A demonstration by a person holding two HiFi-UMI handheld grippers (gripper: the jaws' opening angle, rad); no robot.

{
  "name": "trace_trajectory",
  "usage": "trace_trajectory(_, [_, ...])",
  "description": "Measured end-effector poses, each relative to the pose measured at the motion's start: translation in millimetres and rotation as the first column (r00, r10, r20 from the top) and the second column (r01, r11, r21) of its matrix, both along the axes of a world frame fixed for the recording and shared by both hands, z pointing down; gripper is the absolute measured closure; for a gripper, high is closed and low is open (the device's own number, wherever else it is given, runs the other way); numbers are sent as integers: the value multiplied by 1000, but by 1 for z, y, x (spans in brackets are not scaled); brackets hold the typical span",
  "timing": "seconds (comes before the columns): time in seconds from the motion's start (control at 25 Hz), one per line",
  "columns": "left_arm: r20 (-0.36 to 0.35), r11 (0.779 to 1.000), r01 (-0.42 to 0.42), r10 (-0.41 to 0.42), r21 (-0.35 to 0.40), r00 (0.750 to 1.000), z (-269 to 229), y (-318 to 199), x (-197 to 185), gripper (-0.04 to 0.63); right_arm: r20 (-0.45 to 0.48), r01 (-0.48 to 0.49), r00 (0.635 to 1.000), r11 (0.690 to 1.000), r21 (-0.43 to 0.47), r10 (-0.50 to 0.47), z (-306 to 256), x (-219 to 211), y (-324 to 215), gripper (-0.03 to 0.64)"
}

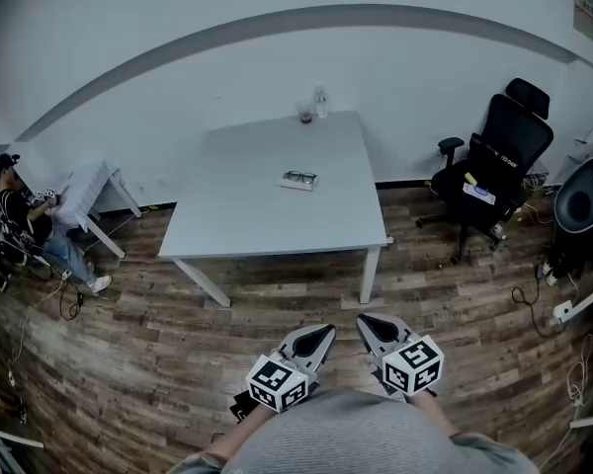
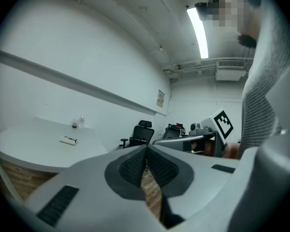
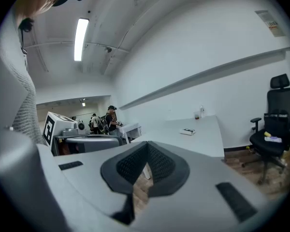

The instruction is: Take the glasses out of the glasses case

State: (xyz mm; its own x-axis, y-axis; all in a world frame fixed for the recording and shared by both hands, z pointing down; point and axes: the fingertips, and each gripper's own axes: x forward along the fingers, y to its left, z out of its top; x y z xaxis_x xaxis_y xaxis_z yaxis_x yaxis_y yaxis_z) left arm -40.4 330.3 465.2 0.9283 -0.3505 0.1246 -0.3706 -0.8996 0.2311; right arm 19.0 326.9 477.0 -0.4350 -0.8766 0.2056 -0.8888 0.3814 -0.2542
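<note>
Well, the case [image 1: 299, 182] lies flat near the table's [image 1: 247, 215] middle, a bit toward its far-right part, w/ the glasses [image 1: 298, 176] resting on top of it. It looks open already, tho it's too small to be sure. Lying flat & alone there, it can be approached from the table's near edge w/o anything crowding it. A cup [image 1: 305, 118] & bottle [image 1: 321, 101] stand at the table's far edge, well apart from the case, so prob. no obstacle. A chair [image 1: 494, 156] sits off the table's right side. A person [image 1: 25, 220] sits well off its left, not involved.

Both grippers hang well short of the table's near edge, over the floor [image 1: 178, 354], side by side & close to the body.
- Left gripper [image 1: 323, 334]: jaws together, nothing btwn the pads.
- Right gripper [image 1: 369, 324]: same, pads meeting, empty.

Both point roughly level toward the table. That reads as a carry pose, i.e. task not begun, w/ the walk-up not yet made. My guess for next: step to the table, part one pair of jaws to pin the case, & use the other to lift the glasses by the frame.
</note>
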Motion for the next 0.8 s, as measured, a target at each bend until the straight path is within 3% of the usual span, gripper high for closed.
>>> trace_trajectory(0.64, [8, 1000, -8, 8, -5, 1000, 2, -2, 11, 583, 0, -6, 1000, 1000, -7, 6, 2, 10, -3, 604])
trace_trajectory(0.8, [7, 1000, -5, 5, -5, 1000, 2, -1, 10, 583, 35, -5, 999, 1000, 4, 5, 0, 10, -2, 603])
